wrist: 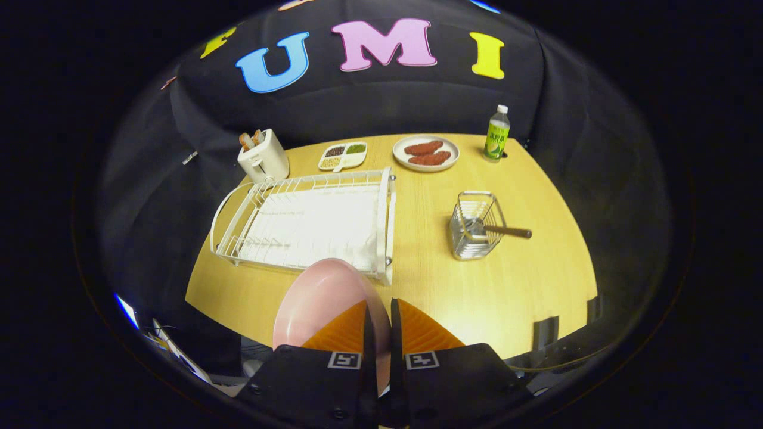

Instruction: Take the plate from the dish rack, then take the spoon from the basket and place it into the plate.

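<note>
Gripper (381,325): fingers closed on the rim of the pink plate (319,301), one finger on each face, plate held on edge and lifted above the near table edge. The plate is clear of the white dish rack (310,223), which sits just beyond it, left of centre on the wooden table (524,286).

Step in hand, by my reading: set the plate down flat. Best spot looks like the bare wood to the right of the rack, near the wire basket (474,226). The spoon (503,231) lies in that basket, handle sticking out right.

Advice: tip the plate level and lower slowly before releasing; keep it off the rack frame.
</note>
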`<state>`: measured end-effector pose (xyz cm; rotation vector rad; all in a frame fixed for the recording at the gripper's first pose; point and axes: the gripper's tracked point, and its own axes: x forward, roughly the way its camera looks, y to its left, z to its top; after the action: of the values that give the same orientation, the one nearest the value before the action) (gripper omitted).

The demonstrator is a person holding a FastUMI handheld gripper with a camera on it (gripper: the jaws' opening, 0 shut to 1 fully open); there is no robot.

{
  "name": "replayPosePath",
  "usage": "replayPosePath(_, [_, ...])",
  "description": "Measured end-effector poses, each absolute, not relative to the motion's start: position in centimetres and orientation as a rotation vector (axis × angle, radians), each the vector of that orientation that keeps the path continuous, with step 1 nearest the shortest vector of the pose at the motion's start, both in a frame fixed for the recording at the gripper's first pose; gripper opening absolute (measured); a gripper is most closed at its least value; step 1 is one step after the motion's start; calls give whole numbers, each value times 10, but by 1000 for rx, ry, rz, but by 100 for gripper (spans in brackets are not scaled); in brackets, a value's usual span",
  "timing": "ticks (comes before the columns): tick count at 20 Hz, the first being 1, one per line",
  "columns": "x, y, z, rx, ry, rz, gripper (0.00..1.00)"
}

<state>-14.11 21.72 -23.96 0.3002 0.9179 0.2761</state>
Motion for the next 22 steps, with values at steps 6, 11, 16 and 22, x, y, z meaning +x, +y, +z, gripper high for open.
replayPosePath(6, [-159,243,-315,412,1065,268,12])
replayPosePath(11, [-158,268,-354,643,1121,240,12])
replayPosePath(16, [-142,264,-372,632,1092,196,14])
replayPosePath(22, [-140,265,-371,558,1085,224,42])
